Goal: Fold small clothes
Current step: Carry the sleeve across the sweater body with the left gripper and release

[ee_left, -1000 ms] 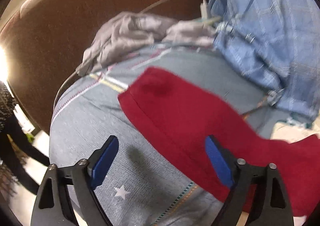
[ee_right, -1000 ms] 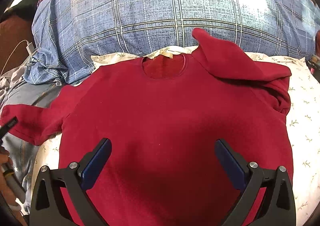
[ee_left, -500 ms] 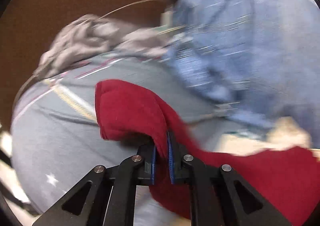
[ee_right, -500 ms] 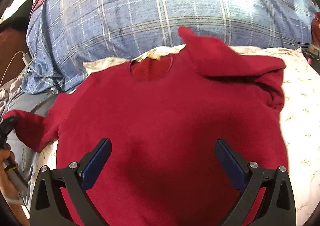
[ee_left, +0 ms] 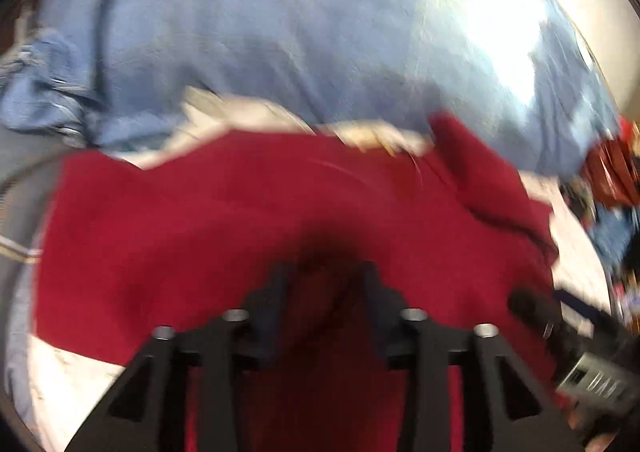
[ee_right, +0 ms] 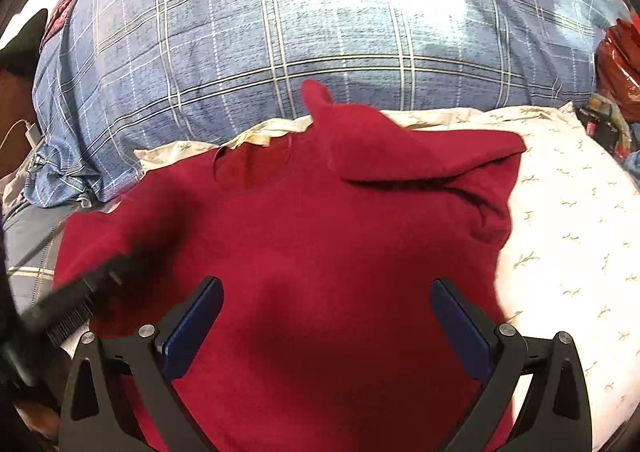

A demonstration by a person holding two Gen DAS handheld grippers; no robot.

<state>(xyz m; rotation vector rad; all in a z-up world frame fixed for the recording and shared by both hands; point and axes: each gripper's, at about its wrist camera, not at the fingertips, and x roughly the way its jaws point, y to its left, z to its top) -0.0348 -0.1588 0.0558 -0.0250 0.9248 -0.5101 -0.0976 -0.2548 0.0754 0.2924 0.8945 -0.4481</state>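
Red knit sweater (ee_right: 332, 252) lying face-up on floral sheet (ee_right: 568, 236), collar toward plaid pillow (ee_right: 304, 32), far sleeve already folded across chest. Folding of near sleeve seemingly in hand: left gripper (ee_left: 324, 272) blurred, carrying a bunch of red fabric over the sweater's body; jaws standing narrow, apparently pinching that cloth, though blur leaving this uncertain. Right gripper (ee_right: 326, 312) hovering just above the sweater's lower half, jaws spread wide, holding nothing. Next, probably laying the sleeve flat across the chest, releasing, then taking the hem for folding toward the collar.
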